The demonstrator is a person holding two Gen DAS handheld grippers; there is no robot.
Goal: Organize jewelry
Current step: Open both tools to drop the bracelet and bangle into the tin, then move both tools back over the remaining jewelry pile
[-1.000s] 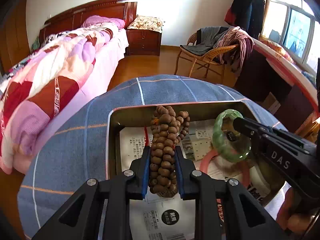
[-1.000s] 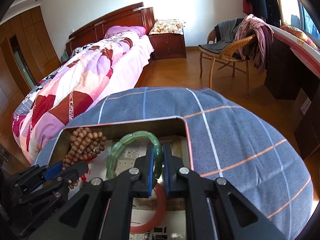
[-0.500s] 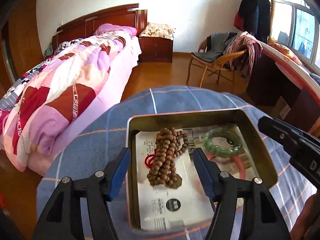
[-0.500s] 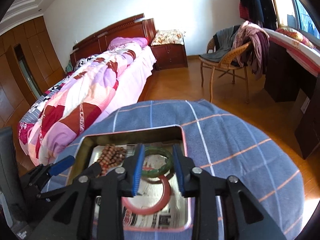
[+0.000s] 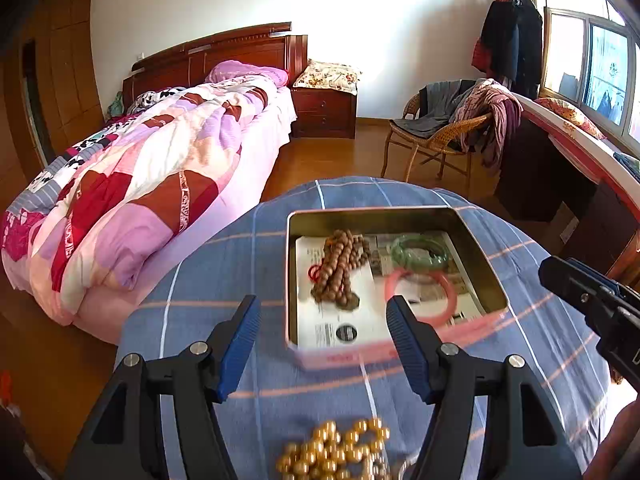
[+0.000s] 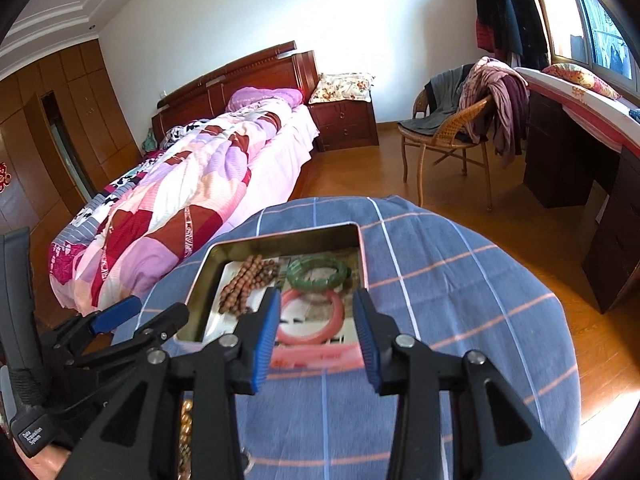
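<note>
A metal tin (image 5: 482,260) (image 6: 200,280) lined with printed paper sits on a round table under a blue checked cloth (image 5: 248,264). In it lie a brown wooden bead string (image 5: 340,266) (image 6: 246,282), a green bangle (image 5: 420,252) (image 6: 318,272) and a pink bangle (image 5: 422,296) (image 6: 310,318). My left gripper (image 5: 322,344) is open and empty, held above the cloth in front of the tin. My right gripper (image 6: 316,334) is open and empty, above the tin's near edge. A gold bead necklace (image 5: 336,452) lies on the cloth below my left gripper.
A bed with a patchwork quilt (image 5: 140,184) stands to the left. A wicker chair with clothes (image 5: 452,128) and a dark desk (image 6: 580,168) stand to the right. A nightstand (image 5: 324,108) is by the far wall.
Both grippers opened, dropping the bead string and the green bangle into the tin, then pulled back and up from it.
</note>
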